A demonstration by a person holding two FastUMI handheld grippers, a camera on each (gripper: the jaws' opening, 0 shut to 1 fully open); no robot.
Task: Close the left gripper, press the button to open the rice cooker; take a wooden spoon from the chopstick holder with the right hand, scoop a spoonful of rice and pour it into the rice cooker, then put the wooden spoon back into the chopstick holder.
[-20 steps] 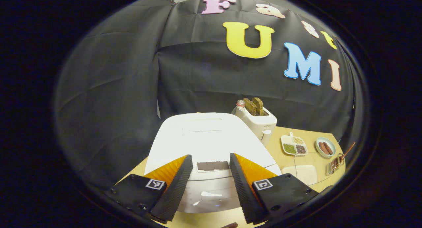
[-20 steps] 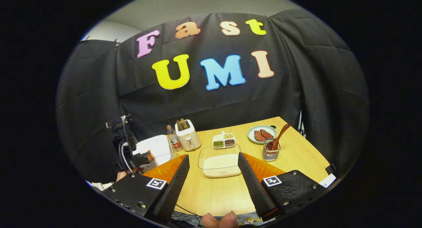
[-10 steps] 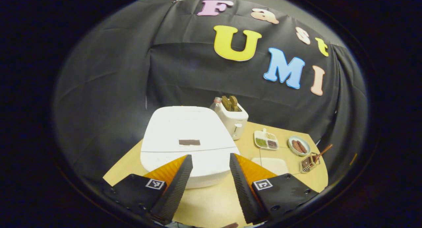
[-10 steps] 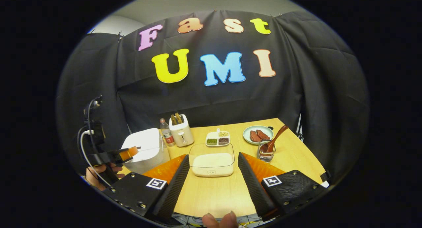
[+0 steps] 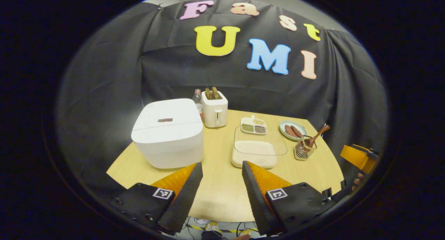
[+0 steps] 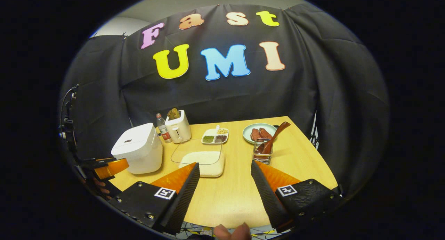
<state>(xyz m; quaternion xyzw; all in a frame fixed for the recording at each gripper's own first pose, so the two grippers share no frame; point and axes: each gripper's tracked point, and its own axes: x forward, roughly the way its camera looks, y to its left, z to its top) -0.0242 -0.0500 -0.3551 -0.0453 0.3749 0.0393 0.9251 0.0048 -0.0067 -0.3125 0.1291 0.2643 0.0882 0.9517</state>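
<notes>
The left tongs (image 5: 219, 184) stand spread with nothing between the fingers, held back over the near edge of the pale wooden worktop (image 5: 222, 195); the right tongs (image 6: 225, 188) are likewise parted and empty, hovering above the near edge in the right gripper view. Ahead and to the left of the left tongs sits the white, boxy rice cooker (image 5: 168, 132), its lid flat and down, well apart from both tongs. Near the middle of the worktop lies the shallow clear container of white rice (image 6: 203, 159), and to its right stands the wire chopstick holder (image 6: 263, 155) with the brown wooden spoon (image 6: 272, 137) leaning in it, handle tilted up to the right. Behind are a white toaster (image 5: 215, 111), a small bottle (image 5: 197, 99), a divided white dish of grains (image 5: 254, 125) and a pale green plate (image 5: 292, 130) with brown pieces. Judging by this layout, none of the task appears done: the left tongs are not yet closed, the cooker is unopened, the spoon is untouched in its holder, so pressing, scooping, pouring and returning all remain.
</notes>
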